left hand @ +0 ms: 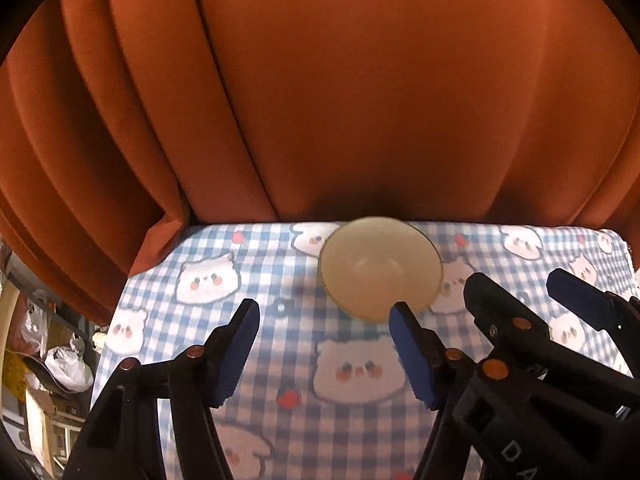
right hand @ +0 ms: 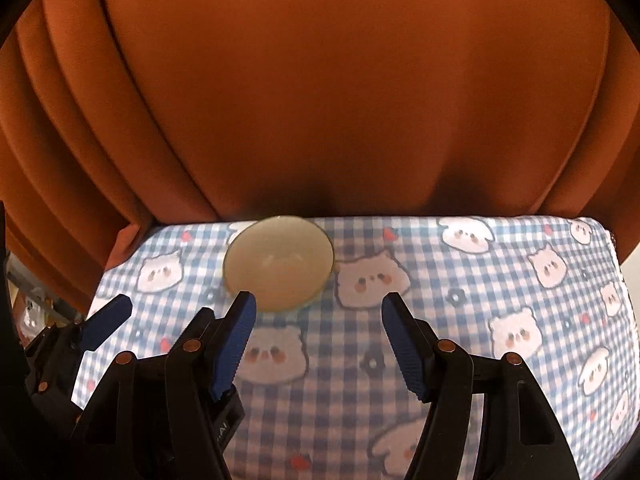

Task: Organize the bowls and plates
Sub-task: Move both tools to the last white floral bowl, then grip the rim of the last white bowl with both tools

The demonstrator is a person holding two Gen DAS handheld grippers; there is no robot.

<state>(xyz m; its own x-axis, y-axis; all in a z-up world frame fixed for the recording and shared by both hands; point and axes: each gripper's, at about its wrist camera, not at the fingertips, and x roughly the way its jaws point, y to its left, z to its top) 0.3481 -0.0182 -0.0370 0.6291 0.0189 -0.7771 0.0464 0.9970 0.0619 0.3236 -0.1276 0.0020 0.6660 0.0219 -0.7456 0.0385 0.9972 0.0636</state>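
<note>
From the left wrist view, the left gripper [left hand: 324,322] is hovering above the table with its jaws spread wide and nothing between them. A pale cream bowl [left hand: 380,268] is sitting upright on the checked tablecloth [left hand: 280,360] near the far edge, just ahead of the right-hand finger, whose tip is overlapping the bowl's near rim in the picture. The bowl is showing nothing inside it. The right gripper [left hand: 516,290] is showing at the right, also spread apart. An orange curtain [left hand: 360,100] is hanging behind the table.

From the right wrist view, the right gripper [right hand: 318,314] is standing spread, gripping nothing. The bowl [right hand: 278,264] is lying ahead and to the left, near the cloth's [right hand: 460,320] far edge, with the left-hand fingertip crossing its near rim. The left gripper [right hand: 182,304] is showing partly at the left, beside it. The curtain [right hand: 340,100] is filling the background.
</note>
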